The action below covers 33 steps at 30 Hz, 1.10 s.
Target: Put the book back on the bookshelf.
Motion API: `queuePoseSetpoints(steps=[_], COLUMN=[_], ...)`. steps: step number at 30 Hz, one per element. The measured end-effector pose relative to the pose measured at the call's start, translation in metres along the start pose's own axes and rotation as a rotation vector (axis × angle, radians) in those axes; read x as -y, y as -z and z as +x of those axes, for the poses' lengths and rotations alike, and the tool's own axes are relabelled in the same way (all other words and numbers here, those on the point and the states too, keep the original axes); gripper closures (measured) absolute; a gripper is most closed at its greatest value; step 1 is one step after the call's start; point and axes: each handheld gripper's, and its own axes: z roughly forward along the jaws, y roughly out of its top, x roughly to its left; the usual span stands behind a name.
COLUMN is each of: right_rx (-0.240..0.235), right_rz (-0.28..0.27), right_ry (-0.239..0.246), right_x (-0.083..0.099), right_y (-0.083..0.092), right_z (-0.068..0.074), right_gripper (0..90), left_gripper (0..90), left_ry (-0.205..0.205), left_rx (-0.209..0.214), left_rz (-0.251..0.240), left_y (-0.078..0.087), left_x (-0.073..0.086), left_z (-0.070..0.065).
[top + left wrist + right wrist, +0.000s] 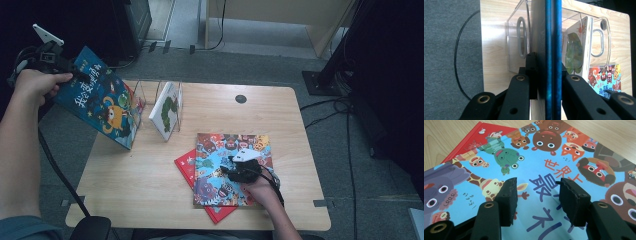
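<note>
Left tongs (82,75) pinch the blue book (102,102), tilted over the surface's (150,185) left edge; right tongs (537,195) spread, seemingly resting on the animal book (549,157).

Left claw (82,75) clamped, raised; right claw (537,192) open, low.

The animal-cover book (564,170) reads "世界上最".

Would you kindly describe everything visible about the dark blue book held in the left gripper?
The dark blue book is a thin hardcover picture book with an orange creature and pale lettering on its cover. The left gripper clamps its edge, holding it tilted in the air over the table's left end, just beside the clear plastic rack.
</note>
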Motion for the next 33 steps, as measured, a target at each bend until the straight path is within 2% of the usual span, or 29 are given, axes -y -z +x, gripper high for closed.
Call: queuePoseSetpoints(steps=[7, 13, 16, 18, 23, 25, 33], right_rx=[-0.013, -0.017, -0.029, -0.028, -0.020, -0.016, -0.004], right_rz=[0.004, 0.003, 0.000, 0.002, -0.013, -0.017, -0.032], right_ry=[-0.017, -0.025, -0.034, -0.035, -0.058, -0.062, -0.096], right_x=[0.002, 0.002, 0.002, 0.002, 0.002, 0.003, 0.007], right_y=[0.002, 0.002, 0.003, 0.003, 0.010, 0.014, 0.027], right_z=[-0.002, -0.003, -0.005, -0.007, -0.014, -0.017, -0.031], right_gripper=[48.1, 48.2, 48.4, 48.4, 48.5, 48.6, 48.7], left_gripper=[69.8, 58.5, 56.4, 55.4, 53.2, 52.8, 50.3], left_ry=[-0.026, -0.032, -0.038, -0.037, -0.025, -0.018, -0.030], left_rx=[0.001, -0.014, -0.006, 0.020, 0.053, 0.056, 0.045], left_rz=[0.004, -0.028, -0.032, -0.046, -0.056, -0.060, -0.071], left_y=[0.002, 0.013, 0.016, 0.019, 0.019, 0.019, 0.024], left_x=[0.002, 0.012, 0.020, 0.026, 0.042, 0.049, 0.075], left_z=[-0.002, 0.000, -0.002, -0.002, 0.002, 0.004, 0.004])
